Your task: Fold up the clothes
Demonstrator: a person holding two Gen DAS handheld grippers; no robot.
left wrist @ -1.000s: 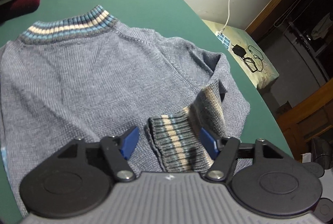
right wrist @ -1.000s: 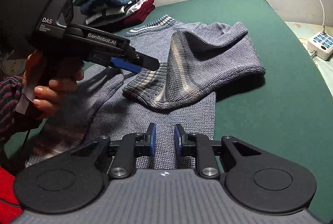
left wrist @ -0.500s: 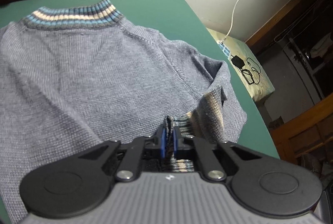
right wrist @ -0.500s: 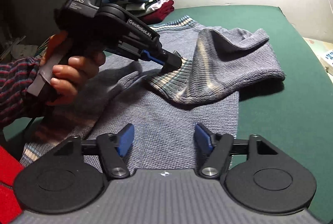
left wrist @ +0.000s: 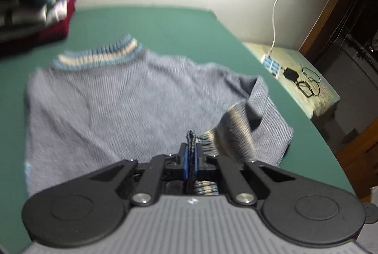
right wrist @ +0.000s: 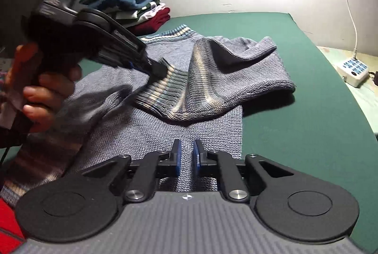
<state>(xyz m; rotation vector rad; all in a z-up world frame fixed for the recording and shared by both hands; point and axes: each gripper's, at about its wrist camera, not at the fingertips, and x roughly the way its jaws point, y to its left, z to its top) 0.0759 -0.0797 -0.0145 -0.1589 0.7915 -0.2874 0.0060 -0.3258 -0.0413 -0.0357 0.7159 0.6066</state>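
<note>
1. Grey sweater [right wrist: 165, 136] lies flat on the green table [right wrist: 295, 136]; left tongs [left wrist: 191, 154] are clenched on its striped cuff [right wrist: 163, 91]
2. Right tongs [right wrist: 186, 156] are closing, nothing pinched, just hovering over the body
3. Thin cuff grip could slip, and the sleeve would flop crooked

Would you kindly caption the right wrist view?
Left gripper pinches the grey sweater's striped cuff while the right gripper closes above its body.

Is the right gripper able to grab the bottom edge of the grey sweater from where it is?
Probably yes. The right gripper hangs over the sweater's lower part, jaws closing on nothing, with nothing in between.
</note>
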